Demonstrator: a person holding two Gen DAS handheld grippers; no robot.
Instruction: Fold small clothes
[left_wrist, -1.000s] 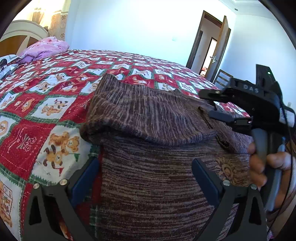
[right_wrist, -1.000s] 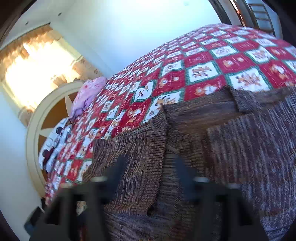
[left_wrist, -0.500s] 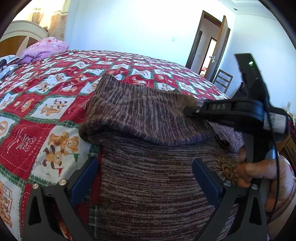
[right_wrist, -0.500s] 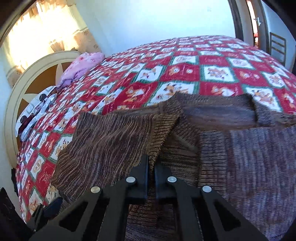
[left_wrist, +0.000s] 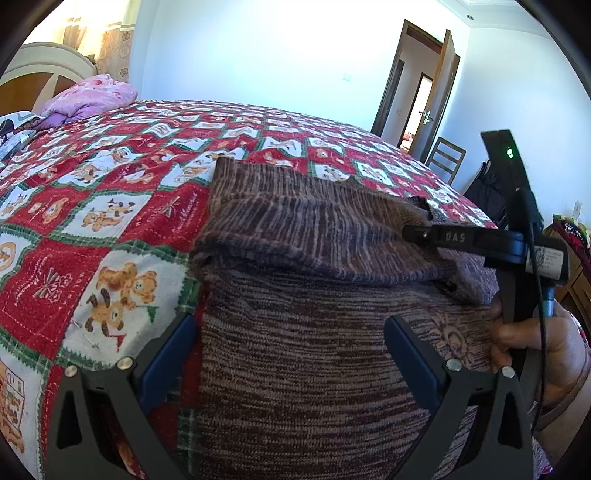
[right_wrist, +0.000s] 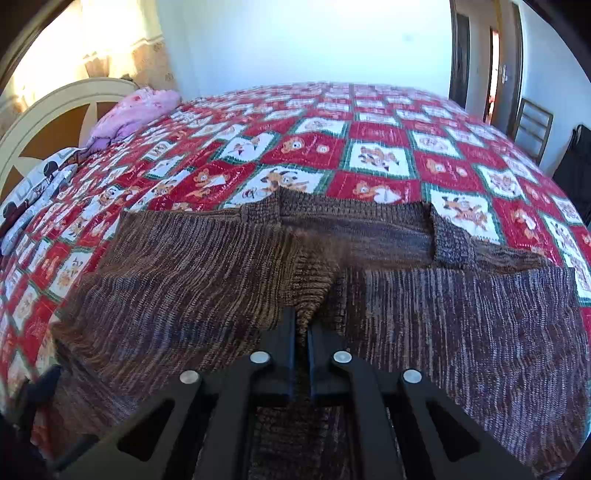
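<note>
A brown marled knit sweater (left_wrist: 295, 350) lies on the red patchwork bedspread (left_wrist: 110, 177), one sleeve folded across its chest. My left gripper (left_wrist: 291, 350) is open, its blue-padded fingers spread just above the sweater's lower body. My right gripper (right_wrist: 303, 332) is shut on a pinch of the sweater (right_wrist: 184, 266) at the sleeve cuff near the chest middle, with fabric bunched between the jaws. In the left wrist view the right gripper (left_wrist: 413, 232) reaches in from the right, held by a hand.
A pink bundle (left_wrist: 88, 99) and patterned pillows (right_wrist: 33, 188) lie by the headboard (right_wrist: 55, 122). A wooden chair (left_wrist: 443, 157) and an open door (left_wrist: 439, 96) stand beyond the bed's far right side. Dark clothing (right_wrist: 576, 162) hangs at right.
My right gripper has shut on the sleeve fabric and levelled out over the sweater. The left gripper has stayed in place, open.
</note>
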